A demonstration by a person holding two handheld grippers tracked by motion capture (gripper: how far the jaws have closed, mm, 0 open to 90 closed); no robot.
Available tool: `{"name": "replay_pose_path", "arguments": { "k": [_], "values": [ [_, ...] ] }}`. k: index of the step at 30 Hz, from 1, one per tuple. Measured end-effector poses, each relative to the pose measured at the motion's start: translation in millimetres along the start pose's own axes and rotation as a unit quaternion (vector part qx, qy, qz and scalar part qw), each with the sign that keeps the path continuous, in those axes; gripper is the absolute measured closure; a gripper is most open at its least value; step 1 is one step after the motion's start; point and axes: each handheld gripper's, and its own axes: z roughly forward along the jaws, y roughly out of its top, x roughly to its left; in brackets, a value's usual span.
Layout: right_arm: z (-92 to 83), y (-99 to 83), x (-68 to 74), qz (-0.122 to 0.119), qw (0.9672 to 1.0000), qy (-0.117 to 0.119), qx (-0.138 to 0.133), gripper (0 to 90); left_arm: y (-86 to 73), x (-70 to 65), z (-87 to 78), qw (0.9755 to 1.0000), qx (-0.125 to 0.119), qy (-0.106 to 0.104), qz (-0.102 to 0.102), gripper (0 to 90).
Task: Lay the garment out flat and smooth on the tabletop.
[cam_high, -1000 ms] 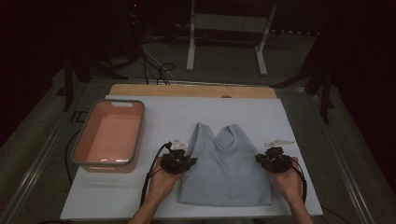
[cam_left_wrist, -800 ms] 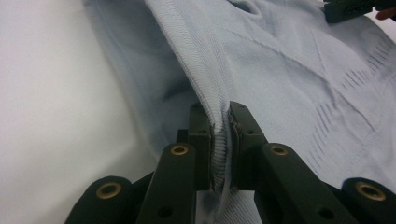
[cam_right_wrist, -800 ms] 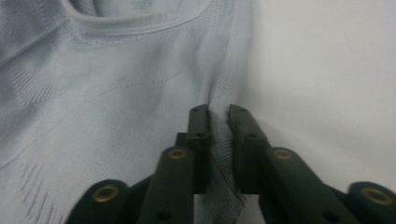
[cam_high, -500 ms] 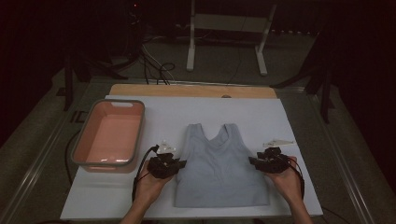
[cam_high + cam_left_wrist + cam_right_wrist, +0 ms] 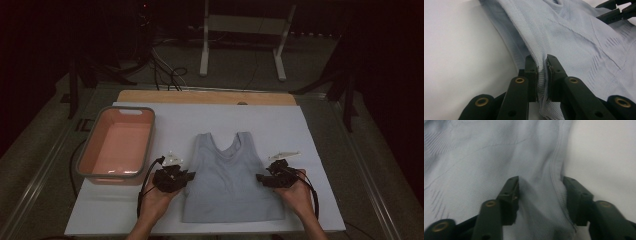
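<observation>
Grey top [image 5: 231, 182] flat on white desk [image 5: 310, 130]. Left claw [image 5: 542, 72] pinches its edge tight; right claw [image 5: 540, 195] spread wide astride opposite edge, gripping nothing.

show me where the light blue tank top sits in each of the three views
High view: the light blue ribbed fabric tank top lies flat at the centre front of the white table, between both hands.
Left gripper view: it fills the upper right, its side edge pinched in the left claw.
Right gripper view: it covers the left and centre, its hemmed edge between the open right claw.
Shared landmark: the white table surface.
</observation>
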Motion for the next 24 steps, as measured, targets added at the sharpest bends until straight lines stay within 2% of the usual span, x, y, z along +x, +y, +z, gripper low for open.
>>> {"name": "replay_pose_path", "arguments": {
  "k": [3, 4, 5, 6, 7, 9, 11, 14, 21, 23, 24],
  "values": [
    [-1.5, -0.1, 1.8, 0.006, 0.9997, 0.023, 0.011, 63.6, 0.1, -0.3, 0.8, 1.0000, -0.001, -0.001, -0.002, 81.6],
    [-1.5, -0.1, 1.8, 0.006, 0.9997, 0.023, 0.011, 63.6, 0.1, -0.3, 0.8, 1.0000, -0.001, -0.001, -0.002, 81.6],
    [-0.5, -0.4, 2.3, 0.012, 0.9992, 0.036, 0.015, 64.3, 0.9, -1.1, 1.2, 1.0000, -0.002, -0.002, 0.001, 81.6],
    [-0.9, 0.1, 4.0, 0.014, 0.9987, 0.044, 0.020, 73.6, 1.3, -1.5, 1.5, 1.0000, -0.003, -0.002, 0.001, 81.6],
    [-0.7, 0.6, 4.2, 0.012, 0.9985, 0.048, 0.023, 76.9, 1.7, -2.0, 1.8, 1.0000, -0.003, -0.002, 0.000, 81.6],
    [-1.3, 1.7, 5.9, 0.006, 0.9989, 0.040, 0.024, 81.7, 2.5, -2.1, 2.5, 1.0000, -0.004, -0.003, 0.002, 81.6],
    [-2.2, 2.1, 7.5, 0.000, 0.9994, 0.028, 0.020, 82.2, 3.3, -2.5, 3.2, 1.0000, -0.005, -0.003, 0.001, 81.6],
    [-5.0, 1.3, 4.5, 0.010, 0.9996, 0.023, 0.014, 82.7, 4.5, -3.7, 3.1, 1.0000, -0.007, -0.005, 0.003, 81.6],
    [-11.4, 0.6, -0.1, 0.010, 0.9999, 0.009, 0.003, 83.1, 7.9, -7.9, 7.7, 0.9999, -0.010, -0.010, 0.003, 81.5],
    [-11.9, 0.3, -1.2, 0.012, 0.9998, 0.014, 0.002, 82.8, 8.8, -8.9, 8.6, 0.9999, -0.011, -0.010, 0.004, 81.5],
    [-12.4, -0.2, -3.5, 0.014, 0.9996, 0.023, 0.001, 77.7, 9.0, -8.9, 8.7, 0.9999, -0.010, -0.010, 0.005, 81.4]
  ]
}}
